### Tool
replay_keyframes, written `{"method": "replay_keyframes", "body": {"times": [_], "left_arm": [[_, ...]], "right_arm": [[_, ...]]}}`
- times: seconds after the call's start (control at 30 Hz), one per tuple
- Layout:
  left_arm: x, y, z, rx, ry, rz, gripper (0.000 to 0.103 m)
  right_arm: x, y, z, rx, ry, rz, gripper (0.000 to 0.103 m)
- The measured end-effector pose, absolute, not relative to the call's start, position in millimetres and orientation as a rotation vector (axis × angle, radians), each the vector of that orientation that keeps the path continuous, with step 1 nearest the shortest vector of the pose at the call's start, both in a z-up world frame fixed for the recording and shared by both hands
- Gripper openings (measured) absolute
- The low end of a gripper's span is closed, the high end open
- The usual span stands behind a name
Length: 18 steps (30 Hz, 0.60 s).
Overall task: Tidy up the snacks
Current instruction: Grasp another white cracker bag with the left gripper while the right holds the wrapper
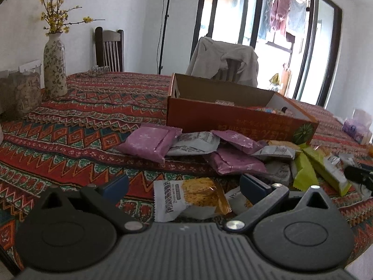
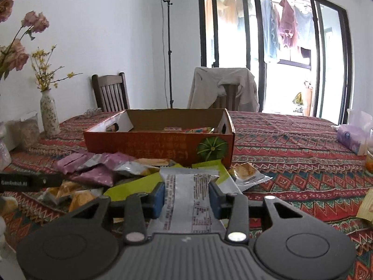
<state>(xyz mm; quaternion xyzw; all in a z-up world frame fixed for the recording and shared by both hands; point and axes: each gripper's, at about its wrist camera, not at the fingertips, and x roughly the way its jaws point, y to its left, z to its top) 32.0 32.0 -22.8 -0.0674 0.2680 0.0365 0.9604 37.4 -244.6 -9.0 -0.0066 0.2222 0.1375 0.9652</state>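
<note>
While box [image 2: 158,149] contents mostly hidden: right gripper [image 2: 187,200] pinching silver packet [image 2: 191,200], left gripper [image 1: 184,186] spread

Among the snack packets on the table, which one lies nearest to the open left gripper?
The white packet with the yellow chip picture. It lies between the fingers of the left gripper, while the purple packets lie farther away, near the orange box.

The orange cardboard box's [image 2: 158,144] front wall is hiding most of the snacks inside it, the right claw [image 2: 187,201] is covering the silver packet's [image 2: 190,186] lower end, and the packet's small print is staying too blurred to read.
</note>
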Motion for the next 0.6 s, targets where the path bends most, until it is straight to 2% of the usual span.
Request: {"method": "replay_keyframes", "body": {"times": [0.3,0.47,0.53,0.6], "left_arm": [[65,35,-39,-0.139,0.665,0.146,0.103],[66,35,-47,-0.143,0.672,0.162,0.102],[64,34,-47,-0.133,0.665,0.163,0.1],[61,31,-47,-0.118,0.654,0.163,0.089]], "right_arm": [[46,-251,-16,0.008,0.472,0.263,0.039],[48,-251,-20,0.01,0.482,0.263,0.039],[49,-250,-21,0.011,0.485,0.265,0.039],[50,-249,-22,0.012,0.489,0.268,0.039]]}}
